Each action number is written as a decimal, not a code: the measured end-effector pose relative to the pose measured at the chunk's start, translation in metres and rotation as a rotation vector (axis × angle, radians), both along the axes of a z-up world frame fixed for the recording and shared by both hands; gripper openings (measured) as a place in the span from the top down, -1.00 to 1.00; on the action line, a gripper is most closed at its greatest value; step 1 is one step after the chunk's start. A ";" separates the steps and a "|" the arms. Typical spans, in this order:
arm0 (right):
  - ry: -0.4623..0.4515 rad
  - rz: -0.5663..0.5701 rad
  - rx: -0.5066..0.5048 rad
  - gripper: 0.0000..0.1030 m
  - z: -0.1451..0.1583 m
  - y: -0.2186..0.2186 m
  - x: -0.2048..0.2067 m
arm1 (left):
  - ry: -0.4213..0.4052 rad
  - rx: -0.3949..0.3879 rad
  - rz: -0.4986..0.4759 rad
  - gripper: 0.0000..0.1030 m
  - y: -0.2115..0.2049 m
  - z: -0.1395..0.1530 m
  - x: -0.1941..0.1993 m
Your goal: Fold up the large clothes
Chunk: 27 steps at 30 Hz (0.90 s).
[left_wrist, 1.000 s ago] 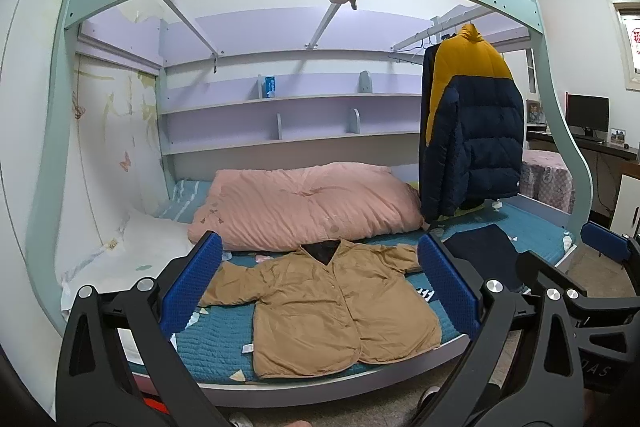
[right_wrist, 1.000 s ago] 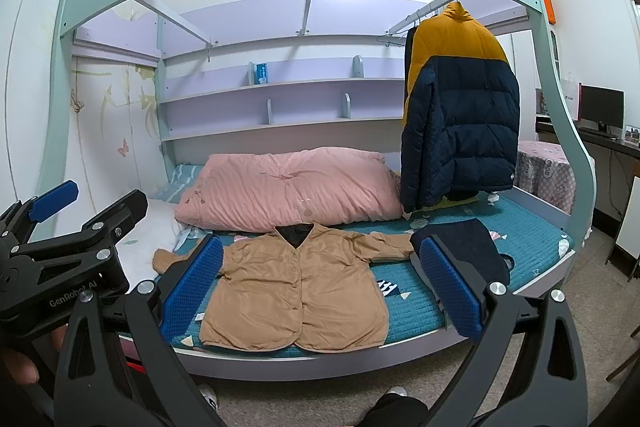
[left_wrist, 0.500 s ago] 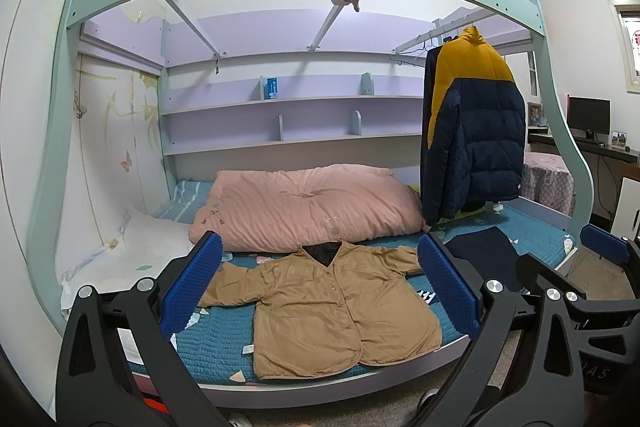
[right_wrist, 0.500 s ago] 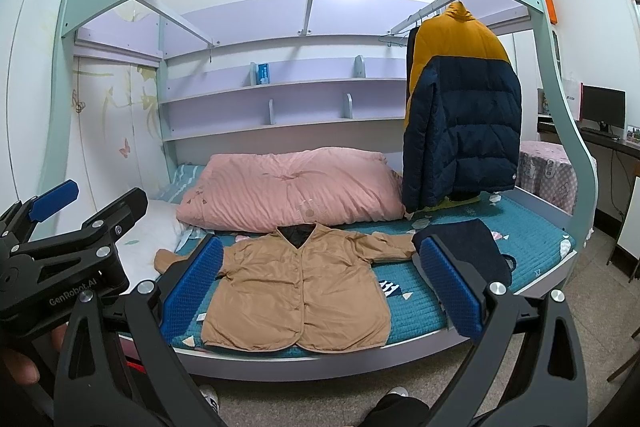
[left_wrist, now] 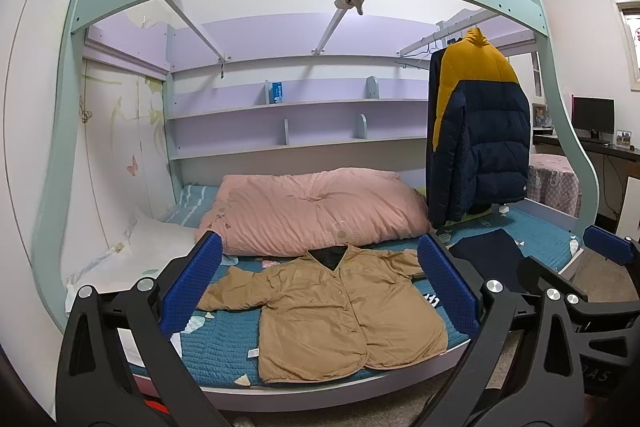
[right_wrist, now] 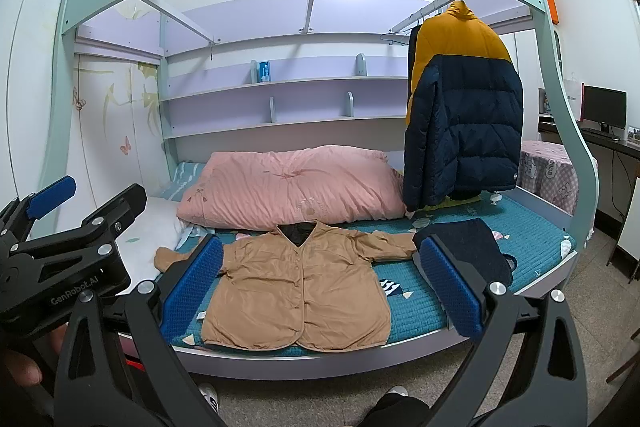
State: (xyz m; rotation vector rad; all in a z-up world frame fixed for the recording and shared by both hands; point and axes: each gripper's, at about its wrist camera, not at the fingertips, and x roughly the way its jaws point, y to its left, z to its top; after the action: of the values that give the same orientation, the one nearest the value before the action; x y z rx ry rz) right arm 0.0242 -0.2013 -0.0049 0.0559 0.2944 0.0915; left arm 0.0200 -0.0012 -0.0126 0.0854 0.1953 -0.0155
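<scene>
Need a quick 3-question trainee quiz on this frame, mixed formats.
1. True or false: the tan jacket lies spread flat on the bed, front up.
2. The puffer coat is: A) folded on the bed B) hanging from a rail C) on the floor.
3. Fill in: both the left tool and the right tool are ____ and hold nothing.

Key: 1 true; 2 B; 3 open.
</scene>
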 end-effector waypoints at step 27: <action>0.002 0.000 0.000 -0.85 0.000 -0.002 0.000 | 0.000 0.001 0.004 -0.91 -0.002 -0.001 -0.002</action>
State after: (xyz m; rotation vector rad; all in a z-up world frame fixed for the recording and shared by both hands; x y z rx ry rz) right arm 0.0246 -0.2028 -0.0048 0.0556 0.2968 0.0914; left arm 0.0184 -0.0030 -0.0139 0.0863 0.1951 -0.0110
